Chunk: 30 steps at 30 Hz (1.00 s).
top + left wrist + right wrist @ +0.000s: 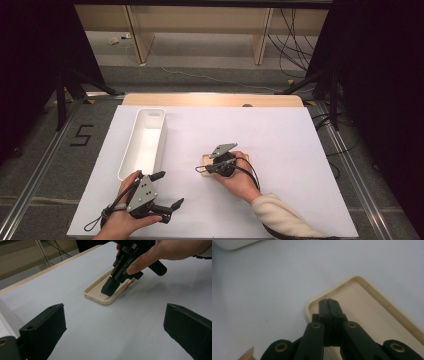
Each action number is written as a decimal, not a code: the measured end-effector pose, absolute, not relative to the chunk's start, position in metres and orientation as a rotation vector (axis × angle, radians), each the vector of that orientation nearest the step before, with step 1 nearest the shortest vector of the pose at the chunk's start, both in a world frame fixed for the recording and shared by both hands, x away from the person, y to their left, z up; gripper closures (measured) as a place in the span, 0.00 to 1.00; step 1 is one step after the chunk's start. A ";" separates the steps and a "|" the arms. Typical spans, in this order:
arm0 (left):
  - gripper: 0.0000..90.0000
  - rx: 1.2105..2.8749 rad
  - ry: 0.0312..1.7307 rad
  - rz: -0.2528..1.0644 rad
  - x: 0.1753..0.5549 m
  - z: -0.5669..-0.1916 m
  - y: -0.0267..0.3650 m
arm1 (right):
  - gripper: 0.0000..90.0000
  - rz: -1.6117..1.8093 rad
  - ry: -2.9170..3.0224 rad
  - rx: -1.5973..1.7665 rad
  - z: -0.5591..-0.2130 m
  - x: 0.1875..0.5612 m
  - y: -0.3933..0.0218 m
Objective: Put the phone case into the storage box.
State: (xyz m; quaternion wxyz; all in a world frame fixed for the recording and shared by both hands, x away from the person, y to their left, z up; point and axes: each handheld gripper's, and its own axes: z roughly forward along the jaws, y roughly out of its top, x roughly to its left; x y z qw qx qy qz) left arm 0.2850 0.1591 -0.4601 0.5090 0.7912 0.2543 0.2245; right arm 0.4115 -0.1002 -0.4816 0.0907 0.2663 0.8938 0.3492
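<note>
A cream phone case (206, 160) lies open side up on the white sheet near the middle of the table. My right gripper (201, 170) is shut, with its jaws pressed together and nothing between them. In the left gripper view the right gripper (108, 291) slants down with its tips inside the case (96, 292), near one end. The right gripper view shows the closed tips (329, 301) over the case floor (367, 305), close to a rounded corner. My left gripper (169, 190) stands open near the front left, well apart from the case. Its jaws (115, 307) hold nothing.
A long white bin (162, 140) stands at the left of the sheet, just beyond the left gripper; its wall shows at the frame edge (6, 315) and its corner up top (234, 243). The table's wooden far edge (210, 100) lies behind. Cables trail from both grippers.
</note>
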 end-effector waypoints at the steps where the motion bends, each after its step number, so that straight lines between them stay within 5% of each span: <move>1: 0.04 1.906 0.613 0.541 0.285 -0.460 0.159 | 1.00 1.033 2.661 0.787 -0.482 0.411 -0.100; 30: 0.04 1.903 0.611 0.538 0.284 -0.460 0.159 | 1.00 0.829 2.819 0.720 -0.467 0.400 -0.122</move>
